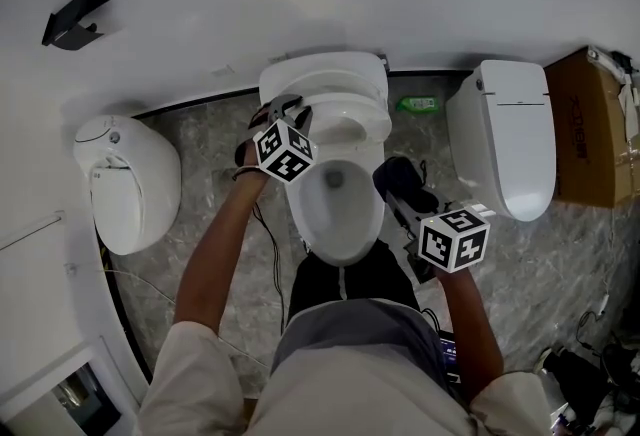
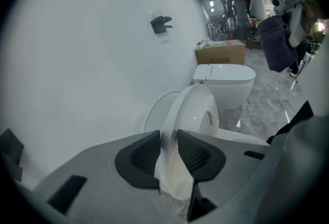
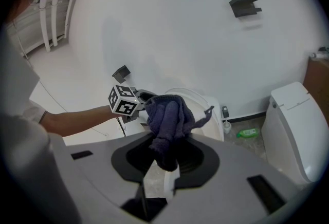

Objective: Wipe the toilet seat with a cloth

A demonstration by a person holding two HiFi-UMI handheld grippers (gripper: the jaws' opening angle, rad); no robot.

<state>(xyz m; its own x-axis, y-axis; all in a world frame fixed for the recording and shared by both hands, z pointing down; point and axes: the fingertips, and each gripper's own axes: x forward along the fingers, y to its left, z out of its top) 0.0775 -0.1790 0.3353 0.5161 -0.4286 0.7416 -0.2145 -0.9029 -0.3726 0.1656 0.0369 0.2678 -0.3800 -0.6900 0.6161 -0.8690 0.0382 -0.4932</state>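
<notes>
Seat: the toilet seat (image 2: pixel 198 110) is seen raised, its long axis running up from the hinge.
Left gripper (image 2: pixel 169 153): jaws are closed on the seat's rim.
Cloth (image 3: pixel 167 115): bunched and dark, clamped in the right gripper (image 3: pixel 163 159), held apart from the seat.
Relation: the seat lies ahead and left of the cloth.
Surface: glossy, curved, judged slippery.
Room: the bowl (image 1: pixel 340 199) is flanked by a marbled floor (image 1: pixel 220 134).

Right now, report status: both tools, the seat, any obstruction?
Left tool clamps rim of raised toilet seat. Right tool holds dark cloth, away from seat. No obstruction seen.
</notes>
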